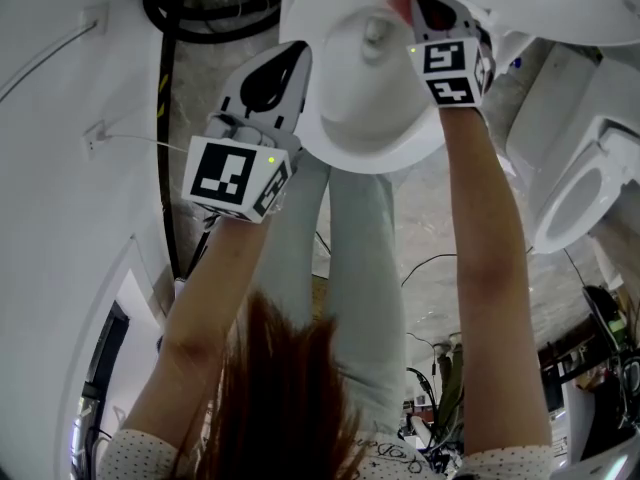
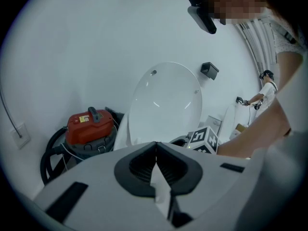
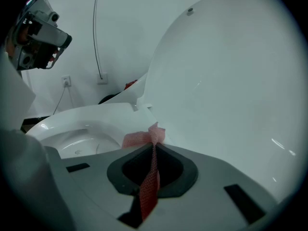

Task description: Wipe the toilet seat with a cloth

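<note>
While the right gripper (image 3: pixel 154 147) has its jaws clamped on the pink cloth (image 3: pixel 138 139), the left gripper (image 2: pixel 155 148) has its jaws pressed together with nothing of the task between them. It hangs at the left of the head view, beside the bowl and apart from it.

In the right gripper view, a strip of the cloth runs down the middle between the jaws. A small bunch sticks out past their tips at the centre of the frame. That bunch sits just in front of the foot of the raised lid (image 3: pixel 231 81), which fills the right half of the picture. The toilet seat (image 3: pixel 96 114) curves away at the left centre. Whether the cloth touches the lid or the seat I cannot tell. A red vacuum cleaner (image 2: pixel 89 126) stands at the lower left of the left gripper view.

The cloth looks like thin open mesh, so it is probably very light, limp and easy to crumple. It should fold over itself rather than hold a flat face. The hold is near one end, with little cloth left free, which likely leaves only a small pad for wiping. Gripping nearer the middle of a folded wad would give more. The glossy seat is likely slick, so the cloth should slide easily but needs firm pressure
</note>
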A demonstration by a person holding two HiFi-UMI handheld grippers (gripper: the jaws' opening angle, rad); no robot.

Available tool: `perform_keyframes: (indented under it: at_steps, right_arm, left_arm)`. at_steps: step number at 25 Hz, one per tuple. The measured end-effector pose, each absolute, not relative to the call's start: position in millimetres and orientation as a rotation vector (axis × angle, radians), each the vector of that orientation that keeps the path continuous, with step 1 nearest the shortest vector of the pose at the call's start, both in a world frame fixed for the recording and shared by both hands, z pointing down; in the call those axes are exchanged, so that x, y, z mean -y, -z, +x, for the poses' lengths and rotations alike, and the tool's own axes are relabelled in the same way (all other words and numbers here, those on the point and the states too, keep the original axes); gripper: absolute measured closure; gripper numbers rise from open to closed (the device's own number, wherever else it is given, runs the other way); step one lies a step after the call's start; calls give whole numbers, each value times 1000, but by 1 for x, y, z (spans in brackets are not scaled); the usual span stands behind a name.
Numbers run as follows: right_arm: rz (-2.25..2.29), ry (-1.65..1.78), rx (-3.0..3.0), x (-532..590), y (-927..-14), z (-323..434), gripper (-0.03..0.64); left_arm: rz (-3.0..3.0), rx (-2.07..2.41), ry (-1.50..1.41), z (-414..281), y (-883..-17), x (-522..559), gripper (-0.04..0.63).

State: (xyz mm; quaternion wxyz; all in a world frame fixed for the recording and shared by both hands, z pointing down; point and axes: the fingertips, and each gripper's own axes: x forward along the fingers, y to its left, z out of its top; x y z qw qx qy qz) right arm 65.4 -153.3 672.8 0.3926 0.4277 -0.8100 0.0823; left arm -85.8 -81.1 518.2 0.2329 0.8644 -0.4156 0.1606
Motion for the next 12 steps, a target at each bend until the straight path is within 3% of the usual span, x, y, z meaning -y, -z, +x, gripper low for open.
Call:
perform_keyframes:
  at_steps: [12]
  right_arm:
    - [1086,-250,2048,142,-671,95,588]
  left_arm:
    - [2390,1109,-439,-67,-523,86,592]
